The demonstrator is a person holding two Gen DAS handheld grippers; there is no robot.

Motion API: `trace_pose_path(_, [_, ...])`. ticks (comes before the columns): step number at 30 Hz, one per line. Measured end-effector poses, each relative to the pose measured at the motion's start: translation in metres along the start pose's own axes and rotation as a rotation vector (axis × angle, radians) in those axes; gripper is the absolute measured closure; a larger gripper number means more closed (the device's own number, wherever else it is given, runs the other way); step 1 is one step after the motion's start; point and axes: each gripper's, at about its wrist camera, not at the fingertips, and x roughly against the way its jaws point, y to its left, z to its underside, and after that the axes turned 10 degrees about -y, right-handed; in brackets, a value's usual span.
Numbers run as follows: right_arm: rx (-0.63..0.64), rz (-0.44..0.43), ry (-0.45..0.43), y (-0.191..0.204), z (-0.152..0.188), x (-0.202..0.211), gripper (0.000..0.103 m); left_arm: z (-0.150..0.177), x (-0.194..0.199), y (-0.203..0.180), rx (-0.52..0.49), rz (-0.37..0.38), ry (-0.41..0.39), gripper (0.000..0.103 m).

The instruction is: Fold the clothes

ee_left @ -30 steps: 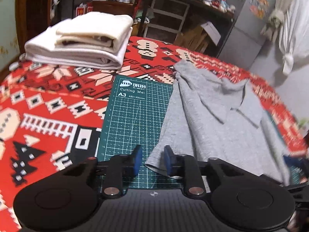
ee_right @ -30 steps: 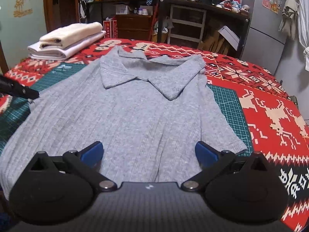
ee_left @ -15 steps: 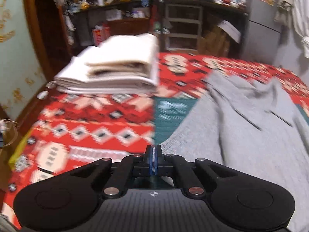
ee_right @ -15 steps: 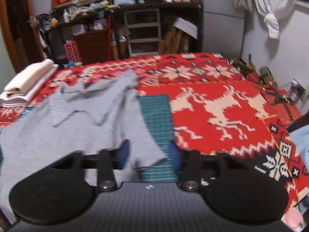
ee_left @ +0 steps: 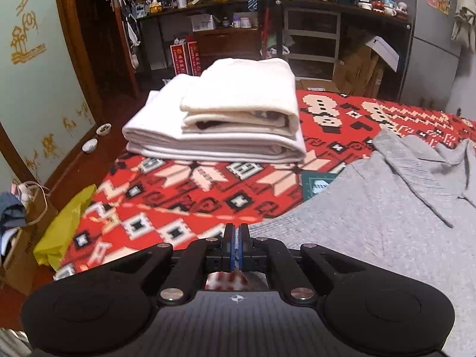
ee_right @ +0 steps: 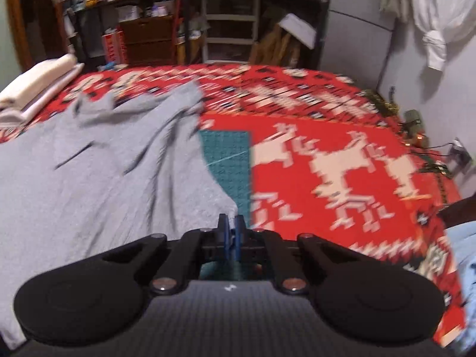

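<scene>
Both grippers have their blue pads pressed together. In the left wrist view the left gripper sits at the left edge of the grey shirt, and the cloth seems to run in between its pads. In the right wrist view the right gripper sits at the right edge of the shirt, and a corner of grey cloth ends right at its pads, so it looks like a pinch there too. This view is blurry.

The shirt lies spread on the blanket, collar up and away from the grippers. It is wrinkled near the collar. Under it lies a green mat; a strip shows just beside the shirt's right edge, and a small corner peeks out on the left.

The blanket is red with white and black shapes, and white deer on the right side. At its far left corner sits a pile of folded white cloth, well apart from the shirt.

Behind stands a dark desk full of bottles and boxes. A brown door frame is on the left. A yellow bag lies on the floor by the blanket. White cloth hangs on the right wall.
</scene>
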Motion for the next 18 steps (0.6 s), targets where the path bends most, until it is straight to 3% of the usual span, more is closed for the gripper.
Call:
trace_pose_path(4, [-0.060,0.106,-0.037,-0.041,-0.024,-0.006,0.100,-0.013,-0.011,0.008,-0.015,-0.027,-0.011,0.101])
trace_pose_path(9, [-0.119,0.165,-0.050,-0.086,-0.051,-0.024,0.100,-0.028,-0.031,0.013,-0.041,-0.055,-0.012,0.101])
trace_pose_path(18, [-0.140,0.227,-0.031,-0.116,-0.086,-0.075,0.100,-0.051,-0.065,0.009,-0.114,-0.080,0.009,0.101])
